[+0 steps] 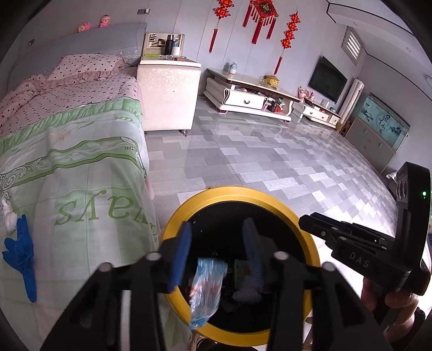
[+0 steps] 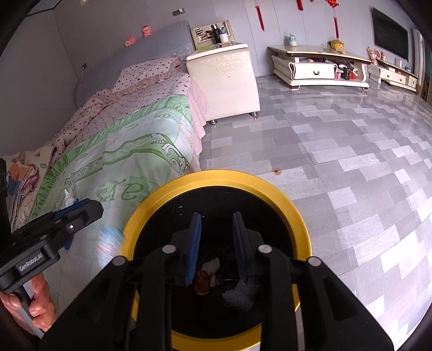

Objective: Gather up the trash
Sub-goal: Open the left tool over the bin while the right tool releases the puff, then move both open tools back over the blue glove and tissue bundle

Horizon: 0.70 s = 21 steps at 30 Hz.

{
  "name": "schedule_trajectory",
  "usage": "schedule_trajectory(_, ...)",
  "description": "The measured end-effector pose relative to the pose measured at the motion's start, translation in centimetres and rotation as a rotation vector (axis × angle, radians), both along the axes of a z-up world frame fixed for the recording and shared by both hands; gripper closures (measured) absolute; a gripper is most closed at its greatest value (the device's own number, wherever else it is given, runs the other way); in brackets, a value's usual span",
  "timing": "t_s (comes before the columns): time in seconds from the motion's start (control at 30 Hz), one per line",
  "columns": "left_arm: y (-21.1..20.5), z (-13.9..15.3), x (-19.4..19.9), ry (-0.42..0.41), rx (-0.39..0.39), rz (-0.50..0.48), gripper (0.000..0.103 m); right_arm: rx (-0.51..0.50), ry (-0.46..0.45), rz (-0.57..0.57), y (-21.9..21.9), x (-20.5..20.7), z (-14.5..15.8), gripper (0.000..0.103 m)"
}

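"DAS" on the right claw (image 1: pixel 318 226), "GenRobot.AI" on the left claw (image 2: pixel 81 213).

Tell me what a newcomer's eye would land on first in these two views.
First, the bin with the bright yellow rim, on the grey tiled floor beside the bed, both grippers poised over its dark mouth. Next, a crumpled blue-and-white plastic wrapper below the left gripper, whose jaws stand apart. Further off, red knot ornaments hang on the back wall, and a blue glove lies on the green-patterned bedcover.
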<state>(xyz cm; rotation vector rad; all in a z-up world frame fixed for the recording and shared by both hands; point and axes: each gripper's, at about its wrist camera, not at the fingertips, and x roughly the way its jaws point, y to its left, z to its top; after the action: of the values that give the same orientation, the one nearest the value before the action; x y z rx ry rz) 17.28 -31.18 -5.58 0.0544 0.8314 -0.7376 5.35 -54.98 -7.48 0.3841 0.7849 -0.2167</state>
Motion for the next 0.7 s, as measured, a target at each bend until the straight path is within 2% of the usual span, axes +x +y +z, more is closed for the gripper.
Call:
schedule_trajectory(0.1,0.3,0.1,0.1,0.0,0.0,0.001,0.057,-0.001,-0.001,-0.014,-0.3,-0.4,0.1,0.072)
schedule_trajectory(0.17,0.6,0.1,0.2,0.001,-0.003,0.012,0.052,0.0,-0.002,-0.018,-0.3,-0.6,0.2,0.072)
schedule_trajectory(0.43,2.2,0.4,0.9,0.02,-0.023,0.038,0.051,-0.01,-0.016,-0.014,0.3,-1.1,1.1,0.069)
schedule_trajectory(0.7,4.5,1.5,1.5,-0.002,-0.045,0.073,0.041,-0.033,-0.038,0.019,2.0,-0.9,2.5,0.064)
